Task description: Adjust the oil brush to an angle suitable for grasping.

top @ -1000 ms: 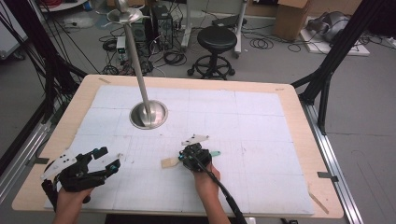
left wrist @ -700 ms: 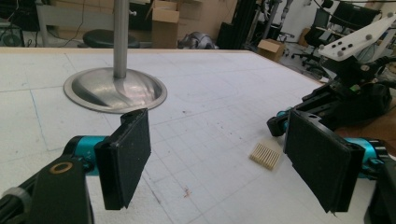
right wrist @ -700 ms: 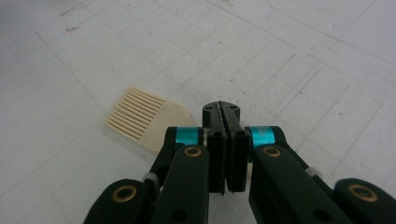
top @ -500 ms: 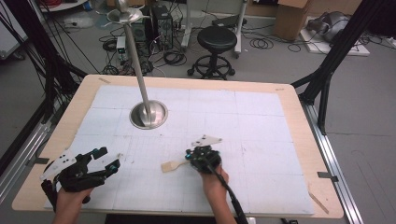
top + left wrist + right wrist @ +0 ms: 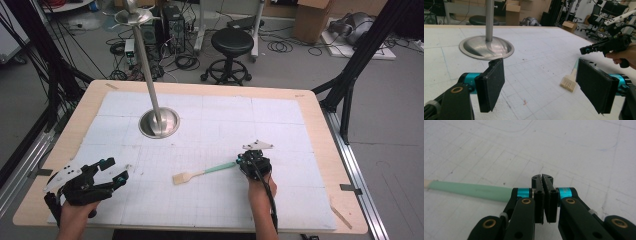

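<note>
At the near left corner of the table [image 5: 90, 107], my left gripper [image 5: 116, 170] sits low over the white gridded mat [image 5: 280, 110], held in my left hand [image 5: 75, 220]. Its jaws stand wide apart with nothing between them; in the left gripper view the two black pads [image 5: 492, 85] frame bare mat, and I log it as empty.

Further back and a little right, a steel pole [image 5: 147, 75] rises from a round domed base [image 5: 159, 122] that rests on the mat, well apart from both grippers. The same base [image 5: 486, 47] shows beyond the left pad in the left gripper view.

Near the middle front, a small brush [image 5: 202, 174] lies flat on the mat: pale bristle head toward the left, green handle running right and slightly away from me. In the left gripper view its bristles [image 5: 569, 83] show just beside the right pad.

Right of centre, my right gripper [image 5: 240, 161] is held by my right hand [image 5: 260, 187], its tip at the end of the brush's green handle. In the right gripper view the jaws are pressed together with no gap, and the green handle [image 5: 471, 190] runs off to the left beside and behind them, not between the pads. Whether the gripper touches the handle I cannot tell.
</note>
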Motion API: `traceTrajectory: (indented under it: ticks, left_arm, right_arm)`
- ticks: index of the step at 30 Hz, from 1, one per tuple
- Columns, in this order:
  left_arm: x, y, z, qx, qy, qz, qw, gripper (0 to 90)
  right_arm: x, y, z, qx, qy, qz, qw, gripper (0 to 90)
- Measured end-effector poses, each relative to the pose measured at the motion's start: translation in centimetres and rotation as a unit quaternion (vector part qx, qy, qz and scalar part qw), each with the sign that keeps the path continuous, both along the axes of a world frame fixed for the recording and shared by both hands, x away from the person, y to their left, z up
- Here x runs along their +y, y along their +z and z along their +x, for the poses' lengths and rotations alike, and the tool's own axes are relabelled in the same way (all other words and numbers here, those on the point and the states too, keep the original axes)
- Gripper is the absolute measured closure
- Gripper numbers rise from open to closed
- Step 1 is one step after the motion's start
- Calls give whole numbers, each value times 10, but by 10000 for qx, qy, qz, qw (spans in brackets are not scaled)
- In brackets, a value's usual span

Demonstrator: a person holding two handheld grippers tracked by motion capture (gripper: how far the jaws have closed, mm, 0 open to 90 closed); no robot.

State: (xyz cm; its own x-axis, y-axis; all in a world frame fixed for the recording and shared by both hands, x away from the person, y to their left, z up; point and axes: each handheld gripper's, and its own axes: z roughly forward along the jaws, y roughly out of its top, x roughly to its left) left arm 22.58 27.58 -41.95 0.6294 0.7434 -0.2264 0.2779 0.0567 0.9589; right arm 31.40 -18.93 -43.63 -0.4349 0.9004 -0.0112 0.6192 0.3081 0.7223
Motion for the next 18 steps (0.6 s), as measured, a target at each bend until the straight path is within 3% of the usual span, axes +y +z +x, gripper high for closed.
traceTrajectory:
  ticks: [6, 11, 15, 18]
  left_arm:
    - [0, 0, 0, 6, -17, 8, 10000, 234]
    - [-1, 0, 0, 2, -21, 18, 10000, 234]
    - [-1, 0, 1, 13, -28, 7, 10000, 234]
    - [-2, 0, 1, 11, -29, 4, 10000, 235]
  right_arm:
    - [8, -6, -1, 70, 114, -46, 9999, 891]
    - [6, -6, -1, 108, 167, 76, 9998, 891]
    - [15, -7, -1, 114, 458, 192, 9987, 891]
    - [17, -7, -2, 124, 492, 243, 9984, 890]
